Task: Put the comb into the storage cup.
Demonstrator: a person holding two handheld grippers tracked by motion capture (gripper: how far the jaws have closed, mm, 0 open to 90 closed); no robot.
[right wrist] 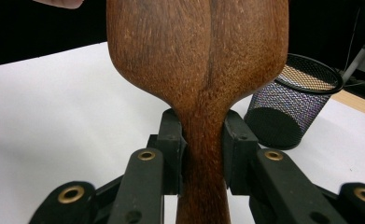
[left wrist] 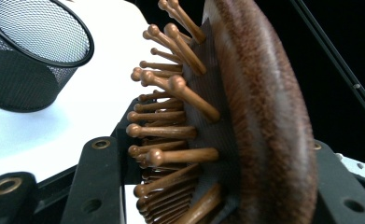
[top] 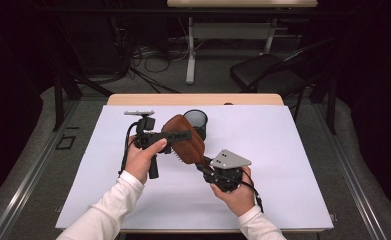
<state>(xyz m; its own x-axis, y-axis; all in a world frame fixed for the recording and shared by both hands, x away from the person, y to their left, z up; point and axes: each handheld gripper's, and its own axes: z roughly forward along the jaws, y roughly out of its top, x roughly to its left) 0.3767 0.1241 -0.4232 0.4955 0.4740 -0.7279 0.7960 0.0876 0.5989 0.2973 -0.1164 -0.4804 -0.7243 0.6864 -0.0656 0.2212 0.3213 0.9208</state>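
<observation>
While the right gripper, nearest the person, has its jaws clamped on the neck of the wooden hairbrush, where the handle meets the paddle as the right gripper view shows, the brush hangs clear above the white counter with its head raised toward the middle. A little farther out, the left gripper reaches in from the side and its jaws have closed across the brush head: in the left gripper view one jaw sits among the wooden bristles and the other against the smooth back, so both grippers appear to grip the brush at once. Beyond the brush, just behind its head, the black mesh cup stands upright on the counter, its mouth open and nothing visible inside. Judging from this, the pick-up is done and the brush is mid-handover between the two hands. What seems left is for one gripper to let go and the other to carry the brush to the cup, if that is its destination, and lower it in.
</observation>
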